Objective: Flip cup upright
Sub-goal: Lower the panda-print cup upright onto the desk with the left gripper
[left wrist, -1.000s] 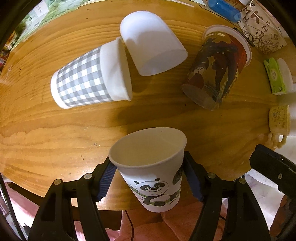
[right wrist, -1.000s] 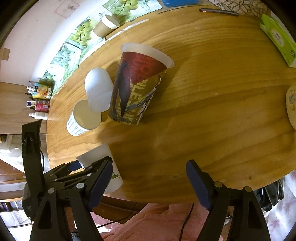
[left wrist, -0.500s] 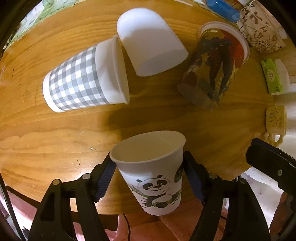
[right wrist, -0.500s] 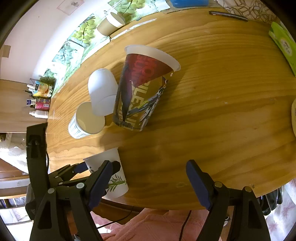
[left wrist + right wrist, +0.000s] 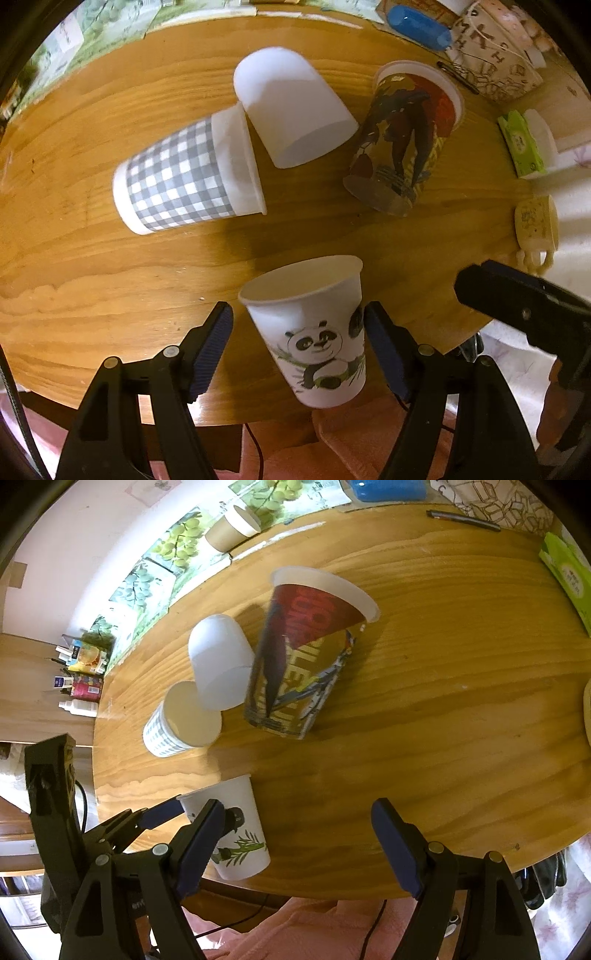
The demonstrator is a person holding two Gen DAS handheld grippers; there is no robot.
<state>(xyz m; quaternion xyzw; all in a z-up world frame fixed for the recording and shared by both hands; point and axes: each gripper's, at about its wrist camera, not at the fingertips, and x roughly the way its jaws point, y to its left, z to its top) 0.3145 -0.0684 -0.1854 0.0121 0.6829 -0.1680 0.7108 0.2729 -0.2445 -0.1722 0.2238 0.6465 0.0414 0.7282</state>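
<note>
Worktop (image 5: 92, 258): round, varnished pine with strong grain; hard and slick, so a light cup nudged on it is likely to skate or topple. Printed cup (image 5: 295, 672): tall, glossy, tapered, red and dark graphics, mouth up, upright and well apart from the near edge. Checked cup (image 5: 184, 181): grey-and-white check, paper, lying on its side, rim touching the white cup. White cup (image 5: 291, 110): plain, matte, translucent-looking plastic, also on its side. Panda cup (image 5: 317, 332): thin white paper, rolled rim, panda and bamboo print, mouth up, at the near edge of the worktop between the left gripper's pads. Left gripper (image 5: 297, 339): jaws spread, left pad clear of the cup wall, right pad just beside it, whether touching cannot be told. Right gripper (image 5: 295, 834): jaws wide apart, holding nothing, hovering over bare wood. Risks: the panda cup sits so near the edge that a pad brushing it on withdrawal could tip it off; its thin wall would dent under a renewed squeeze; the two lying cups could roll if bumped.
</note>
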